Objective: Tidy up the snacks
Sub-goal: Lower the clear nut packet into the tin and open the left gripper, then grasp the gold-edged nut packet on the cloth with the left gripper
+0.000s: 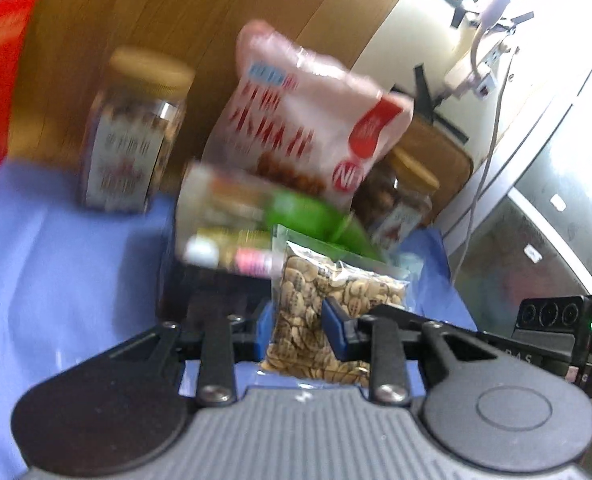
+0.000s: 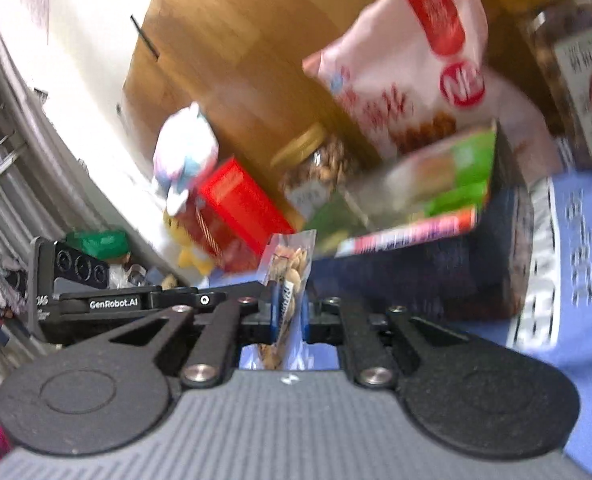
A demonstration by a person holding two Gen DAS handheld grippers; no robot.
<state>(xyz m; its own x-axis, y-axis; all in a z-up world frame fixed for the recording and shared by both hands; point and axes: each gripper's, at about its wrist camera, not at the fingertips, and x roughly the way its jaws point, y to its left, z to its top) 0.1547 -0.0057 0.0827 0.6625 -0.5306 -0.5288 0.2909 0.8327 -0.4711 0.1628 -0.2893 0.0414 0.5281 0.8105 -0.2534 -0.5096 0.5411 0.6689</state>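
I am holding a clear packet of nuts [image 1: 328, 312] in the left gripper [image 1: 296, 326]; its blue pads [image 1: 332, 326] are pressing the packet from both sides, so it is clenched on it. The packet is hanging over the blue cloth [image 1: 56, 264], with its top reaching up just in front of a dark basket [image 1: 216, 284].

In the right wrist view I am gripping a second packet [image 2: 290, 276], seen edge on, in the right gripper [image 2: 288, 316]. Its pads [image 2: 274, 312] are closing tight on the thin packet, which is standing upright between them over the cloth [image 2: 584, 280].

The basket [image 2: 456, 276] is sitting on the cloth just ahead of both grippers. A green box [image 1: 256, 216] is lying across its top, and a pink bag [image 1: 308, 120] is standing tilted behind the box, leaning toward the wooden panel [image 1: 216, 8]. A jar with a yellow lid [image 1: 136, 132] is standing on the cloth to the left of the basket, and another jar [image 1: 400, 200] is showing behind the bag on the right. A red box [image 2: 232, 212] is standing farther off, beside a plush toy [image 2: 188, 160]. Both views are blurred, so I cannot read the labels.
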